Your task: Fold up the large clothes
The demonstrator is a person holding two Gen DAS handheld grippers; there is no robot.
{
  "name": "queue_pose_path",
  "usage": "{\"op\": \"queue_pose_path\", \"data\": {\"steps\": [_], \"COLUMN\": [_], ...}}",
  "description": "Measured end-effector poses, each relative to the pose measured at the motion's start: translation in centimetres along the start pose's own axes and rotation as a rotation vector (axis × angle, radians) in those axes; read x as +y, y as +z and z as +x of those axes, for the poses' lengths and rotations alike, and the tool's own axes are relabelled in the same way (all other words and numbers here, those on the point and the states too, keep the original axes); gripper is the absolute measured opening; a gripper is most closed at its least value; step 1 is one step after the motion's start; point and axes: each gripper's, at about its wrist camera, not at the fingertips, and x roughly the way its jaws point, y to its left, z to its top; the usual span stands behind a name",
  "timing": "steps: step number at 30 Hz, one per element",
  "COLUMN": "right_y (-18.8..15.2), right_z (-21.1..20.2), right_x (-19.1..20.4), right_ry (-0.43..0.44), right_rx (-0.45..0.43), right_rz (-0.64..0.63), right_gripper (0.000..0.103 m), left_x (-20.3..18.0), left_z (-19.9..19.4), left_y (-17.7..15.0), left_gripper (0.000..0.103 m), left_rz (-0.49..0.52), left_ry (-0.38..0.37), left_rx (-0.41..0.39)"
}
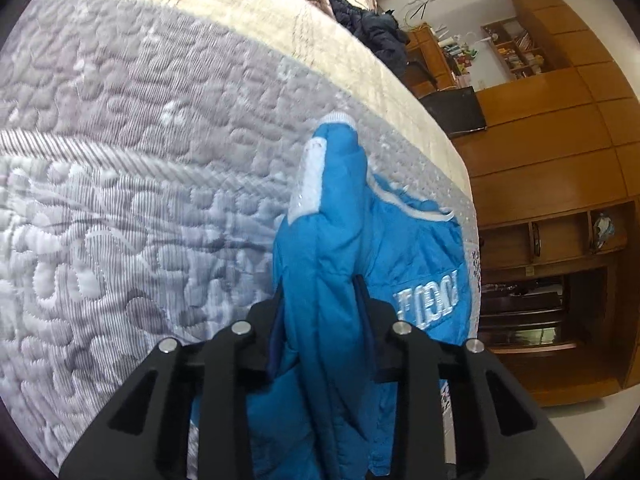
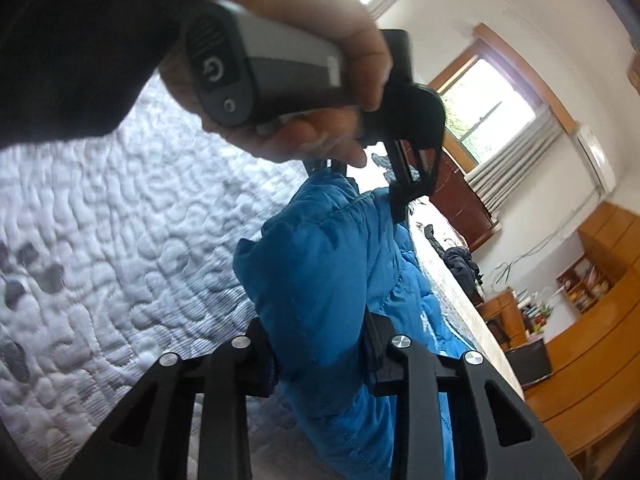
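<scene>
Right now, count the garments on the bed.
2: the blue jacket clamped by both grippers near the bed's edge, and a dark jacket heaped farther along. Others may be hidden.

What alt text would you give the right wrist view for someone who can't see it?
The right gripper clamps a bunched fold of a blue padded jacket above a white quilted bed. Beyond it, a person's hand grips the handle of the left gripper, which also pinches the jacket. Windows and wooden cabinets fill the background.
</scene>
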Motion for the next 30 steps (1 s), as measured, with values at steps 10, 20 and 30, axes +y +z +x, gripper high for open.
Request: {"op": "queue_pose_path", "data": {"steps": [10, 20, 30], "right_y": [-0.5, -3.8, -9.4], "right_z": [-3.9, -7.2, -8.8], "right_x": [-7.3, -15.3, -21.1], "right_ry": [0.032, 0.054, 0.056], "right_rx": [-0.084, -0.172, -0.185], "right_rz": [0.242, 0.482, 0.613], "right_gripper": [0.030, 0.030, 0.030], "left_x": [-8.5, -20.3, -29.3], "left_z": [-2.1, -0.5, 5.3], "left_y": [0.7, -0.1, -1.8], "left_gripper": [0.023, 0.022, 0.019], "left_rz": [0.050, 0.163, 0.251], "left_ry": [0.118, 0.222, 0.291], "left_rx": [-0.025, -0.039, -0.014]}}
